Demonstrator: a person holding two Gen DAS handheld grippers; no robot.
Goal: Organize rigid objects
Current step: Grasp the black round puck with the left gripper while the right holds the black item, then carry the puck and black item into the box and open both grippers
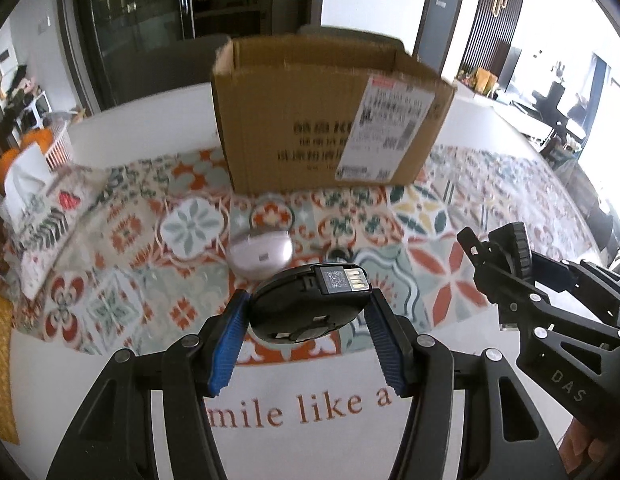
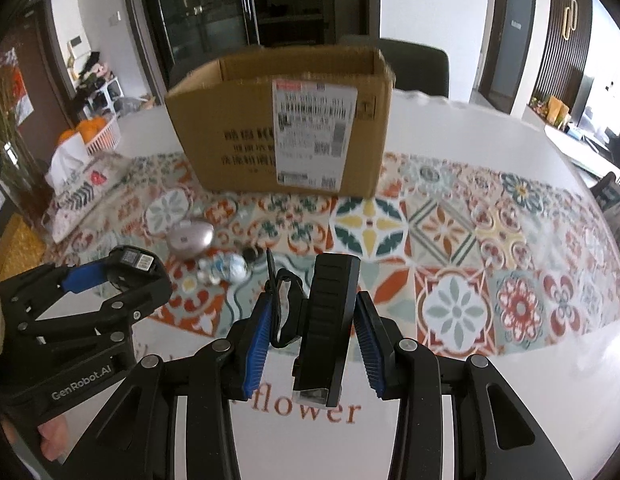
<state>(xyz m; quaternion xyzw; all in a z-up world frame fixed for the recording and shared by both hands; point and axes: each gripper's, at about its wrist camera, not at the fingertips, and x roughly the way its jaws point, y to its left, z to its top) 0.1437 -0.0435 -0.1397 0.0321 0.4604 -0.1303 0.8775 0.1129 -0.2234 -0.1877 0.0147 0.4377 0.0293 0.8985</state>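
Note:
My left gripper [image 1: 308, 312] is shut on a black computer mouse [image 1: 310, 304], held underside up with a sticker and metal contacts showing. It appears again in the right wrist view as the left gripper [image 2: 110, 276] at lower left. My right gripper [image 2: 310, 320] is shut on a black bike light with a strap mount [image 2: 327, 328], lifted above the mat. An open cardboard box [image 1: 329, 120] [image 2: 286, 128] stands upright at the back of the mat. A pinkish mouse [image 1: 260, 256] [image 2: 190, 238] lies on the mat before the box.
A patterned tile mat [image 2: 489, 248] covers the white table [image 2: 469, 120]. Small trinkets [image 2: 226, 270] lie near the pinkish mouse. A tissue box [image 1: 34, 200] and a basket of oranges [image 2: 98, 132] sit at the left. A chair [image 2: 413, 64] stands behind the box.

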